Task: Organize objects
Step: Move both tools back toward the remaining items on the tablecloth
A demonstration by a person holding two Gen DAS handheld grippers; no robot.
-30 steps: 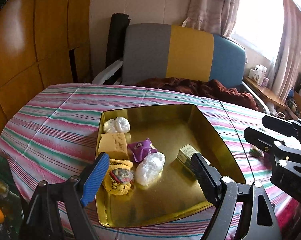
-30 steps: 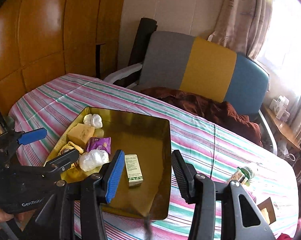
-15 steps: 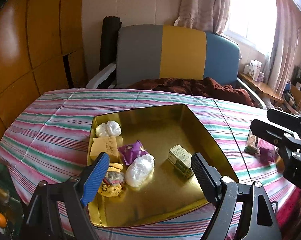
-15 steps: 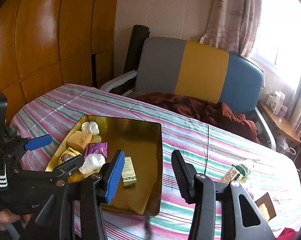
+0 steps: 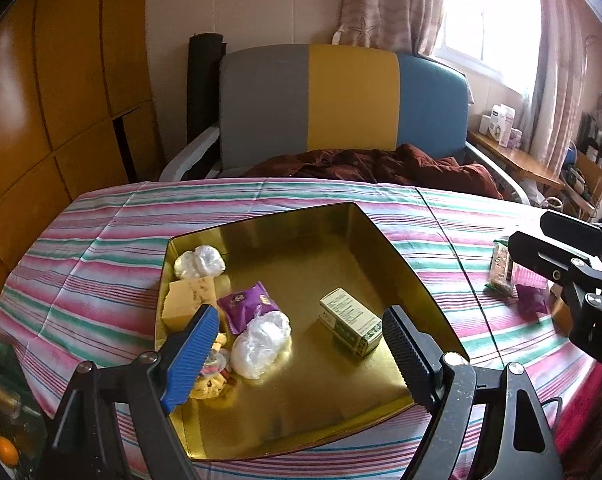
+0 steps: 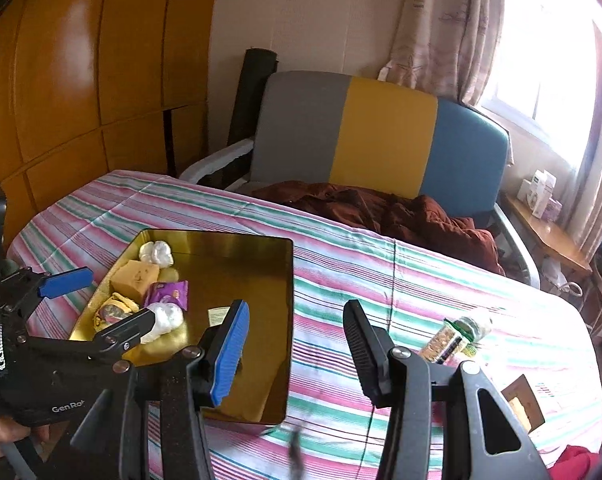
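**Both grippers hover open over the gold tray and striped cloth**

A shallow, gold-coloured metal tray lies on a table covered with a pink, green and white striped cloth. Along the tray's left side sit a crumpled white plastic-wrapped bundle, a yellow sponge-like block, a purple foil snack packet, a second white plastic-wrapped bundle and a yellow wrapped item (partly hidden behind the blue pad). A small green-and-white cardboard box lies apart from these, toward the tray's right half.

The left gripper, with one blue-padded finger and one black ribbed finger, hangs above the near part of the tray, jaws spread wide with nothing between them. The right gripper hovers over the tray's right edge and the bare cloth beside it, jaws parted more narrowly and likewise holding nothing.

Further right on the cloth, outside the tray, lie a green-ended snack bar wrapper with a clear plastic bottle just behind it, and a small brown card packet near the table edge. A grey, yellow and blue chair stands behind the table, a dark red cloth heaped on its seat.
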